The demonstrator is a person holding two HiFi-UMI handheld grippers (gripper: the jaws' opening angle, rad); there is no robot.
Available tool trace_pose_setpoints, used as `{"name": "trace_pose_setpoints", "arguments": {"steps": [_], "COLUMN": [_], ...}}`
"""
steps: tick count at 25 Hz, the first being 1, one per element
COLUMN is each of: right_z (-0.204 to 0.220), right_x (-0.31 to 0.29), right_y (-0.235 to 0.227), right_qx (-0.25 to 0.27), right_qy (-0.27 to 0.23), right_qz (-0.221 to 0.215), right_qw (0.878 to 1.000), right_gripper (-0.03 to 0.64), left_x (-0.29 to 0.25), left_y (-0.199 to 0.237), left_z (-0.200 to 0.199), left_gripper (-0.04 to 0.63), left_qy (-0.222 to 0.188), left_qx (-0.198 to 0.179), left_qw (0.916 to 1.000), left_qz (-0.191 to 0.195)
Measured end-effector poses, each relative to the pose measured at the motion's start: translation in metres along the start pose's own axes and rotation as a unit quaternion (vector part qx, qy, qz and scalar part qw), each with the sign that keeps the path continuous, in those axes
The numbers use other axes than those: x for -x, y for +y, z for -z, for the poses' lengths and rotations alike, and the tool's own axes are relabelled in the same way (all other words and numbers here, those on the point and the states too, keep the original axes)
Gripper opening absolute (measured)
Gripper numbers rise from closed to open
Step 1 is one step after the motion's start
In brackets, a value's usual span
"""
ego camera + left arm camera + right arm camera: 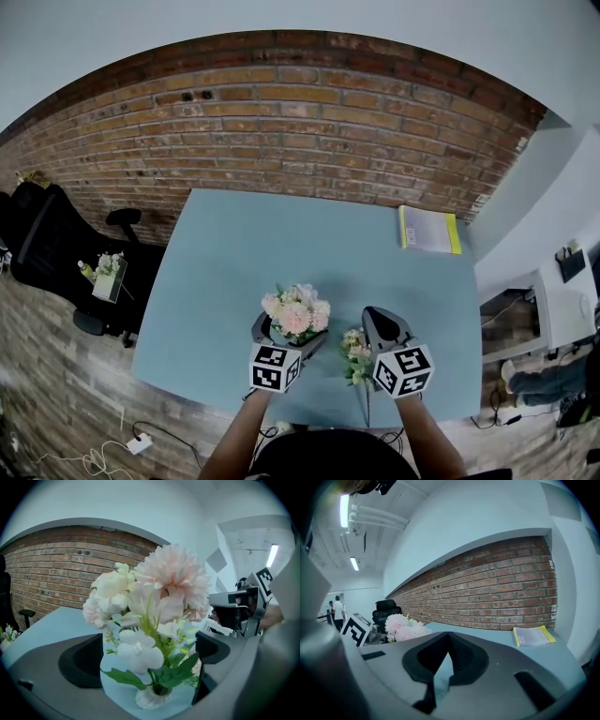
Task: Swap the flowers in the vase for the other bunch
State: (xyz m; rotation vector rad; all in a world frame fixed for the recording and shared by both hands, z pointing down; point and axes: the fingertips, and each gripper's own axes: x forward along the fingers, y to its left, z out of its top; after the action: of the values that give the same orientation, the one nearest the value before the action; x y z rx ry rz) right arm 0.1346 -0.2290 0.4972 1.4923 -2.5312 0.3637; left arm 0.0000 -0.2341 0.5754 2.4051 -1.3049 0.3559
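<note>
A pink and cream bouquet (pixel 296 313) stands in a small white ribbed vase (pixel 153 697) near the front of the light blue table (pixel 244 244). My left gripper (pixel 289 336) is open wide, one jaw on each side of the stems just above the vase mouth, and its pads (pixel 82 661) do not touch them. A second, smaller cream and yellow bunch (pixel 354 354) lies flat on the table between the two grippers. Just right of that bunch, my right gripper (pixel 374 315) is shut with nothing in it. The right gripper view shows the bouquet (pixel 406 626) to its left.
A yellow-edged book (pixel 429 230) lies at the table's far right, in front of a brick wall (pixel 281 122). A black office chair (pixel 56 244) with another small flower bunch (pixel 108 267) stands off the table's left side. Cables lie on the floor at lower left.
</note>
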Motion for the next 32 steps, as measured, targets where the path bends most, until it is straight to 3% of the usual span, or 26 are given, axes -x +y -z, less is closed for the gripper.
{"name": "trace_pose_setpoints", "arguments": {"steps": [13, 24, 32], "right_z": [0.005, 0.006, 0.006], "right_x": [-0.008, -0.011, -0.010], "right_y": [-0.013, -0.016, -0.016], "right_qx": [-0.006, -0.009, -0.009], "right_qy": [0.008, 0.010, 0.010], "right_qz": [0.001, -0.001, -0.003], "right_qw": [1.000, 1.000, 1.000], "right_gripper": [0.006, 0.006, 0.006], "left_x": [-0.014, -0.010, -0.009], "left_y": [-0.003, -0.001, -0.004], "left_z": [0.003, -0.008, -0.009], "left_gripper": [0.580, 0.340, 0.265], "left_qy": [0.032, 0.025, 0.021], "left_qx": [-0.007, -0.025, -0.027], "left_qw": [0.9994, 0.9993, 0.9992], "left_qz": [0.014, 0.016, 0.021]}}
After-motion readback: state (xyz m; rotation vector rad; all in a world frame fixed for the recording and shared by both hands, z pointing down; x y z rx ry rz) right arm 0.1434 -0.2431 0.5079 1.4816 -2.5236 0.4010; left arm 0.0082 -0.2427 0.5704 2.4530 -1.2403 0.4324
